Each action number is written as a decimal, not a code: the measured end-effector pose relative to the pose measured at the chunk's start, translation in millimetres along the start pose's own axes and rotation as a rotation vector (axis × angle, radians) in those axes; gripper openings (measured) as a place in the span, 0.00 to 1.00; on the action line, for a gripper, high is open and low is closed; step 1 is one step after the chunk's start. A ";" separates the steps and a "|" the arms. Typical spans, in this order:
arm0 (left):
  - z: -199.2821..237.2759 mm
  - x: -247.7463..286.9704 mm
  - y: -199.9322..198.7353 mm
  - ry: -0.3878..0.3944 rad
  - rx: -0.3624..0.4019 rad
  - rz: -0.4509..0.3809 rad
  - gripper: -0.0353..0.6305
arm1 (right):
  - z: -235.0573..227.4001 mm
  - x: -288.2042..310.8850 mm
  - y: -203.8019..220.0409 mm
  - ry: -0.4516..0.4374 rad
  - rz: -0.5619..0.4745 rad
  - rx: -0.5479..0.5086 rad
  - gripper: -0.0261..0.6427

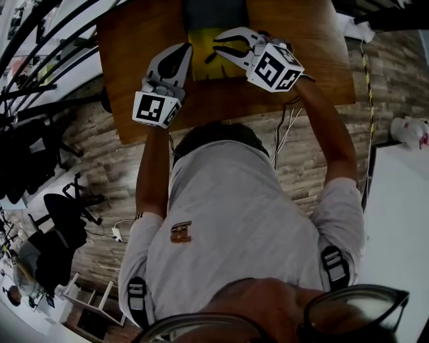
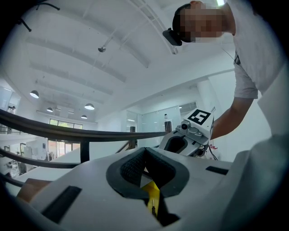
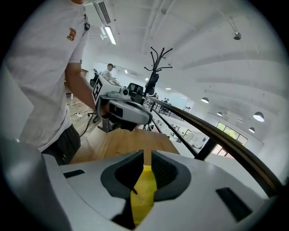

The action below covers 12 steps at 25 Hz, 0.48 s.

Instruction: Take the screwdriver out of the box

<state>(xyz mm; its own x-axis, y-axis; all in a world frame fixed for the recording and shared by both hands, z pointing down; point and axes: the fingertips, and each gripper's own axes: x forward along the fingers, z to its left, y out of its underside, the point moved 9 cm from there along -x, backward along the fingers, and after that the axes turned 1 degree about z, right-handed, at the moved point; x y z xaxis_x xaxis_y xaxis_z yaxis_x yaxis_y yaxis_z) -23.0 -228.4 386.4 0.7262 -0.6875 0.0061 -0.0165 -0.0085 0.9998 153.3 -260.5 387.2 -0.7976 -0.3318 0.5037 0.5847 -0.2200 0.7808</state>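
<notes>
Down in the yellow box (image 3: 144,185), just under the right gripper (image 3: 147,155), lies what I take to be the screwdriver (image 3: 137,196). Only a thin, dark metal shaft shows against the yellow floor, slanting from beneath the left pad towards the lower right, so its long axis crosses the jaws' gap at an angle rather than lining up with it. No handle shows in any view, so its colour and thickness stay unknown. The right jaws stand a narrow slit apart with nothing between them, and bare wood shows through the slit. From the head view the right gripper (image 1: 220,47) reaches over the box (image 1: 201,65), while the left gripper (image 1: 186,48) sits at the box's left edge, so the right one seems the nearer to the tool. The left gripper (image 2: 144,151) has its pads pressed together at the tips. Through the wedge-shaped opening below them a strip of the box (image 2: 151,191) shows, with a fine upright shaft (image 2: 153,209) on it, seemingly lying in the box rather than pinched. For a pick, the right jaws would probably need to widen, turn square to the shaft and drop lower. A shaft that thin could easily slip or roll away. The box rests on the wooden table (image 1: 301,40), touching a dark grey object (image 1: 214,13) on its far side.
</notes>
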 end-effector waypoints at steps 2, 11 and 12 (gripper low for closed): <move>6.5 -0.5 2.6 -0.001 0.000 0.003 0.08 | -2.4 9.8 2.7 -0.020 0.031 -0.022 0.09; 22.9 -3.7 13.0 0.016 -0.011 0.021 0.08 | 3.0 50.0 14.3 -0.172 0.165 -0.092 0.13; 25.0 -5.6 14.9 0.018 -0.013 0.023 0.08 | 4.7 56.0 15.2 -0.192 0.181 -0.098 0.17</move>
<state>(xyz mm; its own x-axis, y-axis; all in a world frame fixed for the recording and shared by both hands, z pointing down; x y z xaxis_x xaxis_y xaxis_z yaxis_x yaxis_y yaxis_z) -44.5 -242.8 400.8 0.7380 -0.6741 0.0294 -0.0246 0.0166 0.9996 116.8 -278.1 429.0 -0.6871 -0.1963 0.6996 0.7242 -0.2634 0.6373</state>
